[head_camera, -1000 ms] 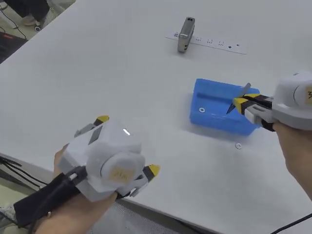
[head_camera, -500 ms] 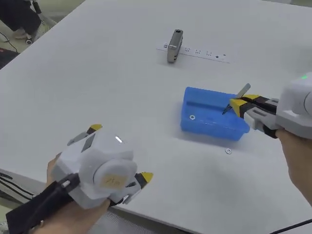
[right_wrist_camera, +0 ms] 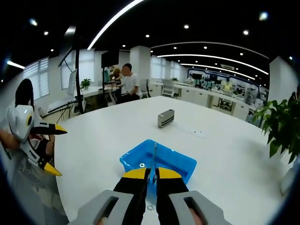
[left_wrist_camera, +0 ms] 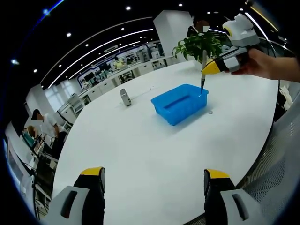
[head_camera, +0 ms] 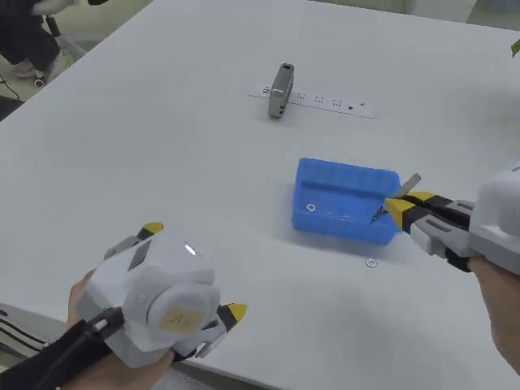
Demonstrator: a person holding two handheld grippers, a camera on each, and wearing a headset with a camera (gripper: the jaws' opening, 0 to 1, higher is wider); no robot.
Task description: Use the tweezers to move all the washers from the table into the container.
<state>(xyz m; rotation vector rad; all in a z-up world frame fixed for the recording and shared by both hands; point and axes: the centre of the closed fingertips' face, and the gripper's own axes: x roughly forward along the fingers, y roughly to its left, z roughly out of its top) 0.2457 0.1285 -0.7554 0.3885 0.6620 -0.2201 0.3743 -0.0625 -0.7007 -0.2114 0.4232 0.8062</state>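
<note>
A blue container (head_camera: 345, 199) sits mid-table with one washer (head_camera: 311, 208) inside near its left end. Another washer (head_camera: 371, 262) lies on the table just in front of the container's right corner. My right gripper (head_camera: 405, 210) is shut on the tweezers (head_camera: 390, 201), whose tip hangs over the container's near right edge. In the right gripper view, the tweezers (right_wrist_camera: 155, 157) point up over the container (right_wrist_camera: 164, 161), with the loose washer (right_wrist_camera: 150, 207) below. My left gripper (head_camera: 193, 270) is held open near the table's front edge, nothing between its fingers (left_wrist_camera: 91, 172).
A grey metal device (head_camera: 280, 88) stands at the far side beside a white printed strip (head_camera: 333, 103). People sit at desks beyond the table in the right gripper view. A potted plant (right_wrist_camera: 281, 126) stands at the far right. The white table (head_camera: 162, 138) spreads wide to the left.
The head camera has shifted. My right gripper has drawn the tweezers' tip from over the container's inside toward its near right edge. The left gripper keeps its place, still open.
</note>
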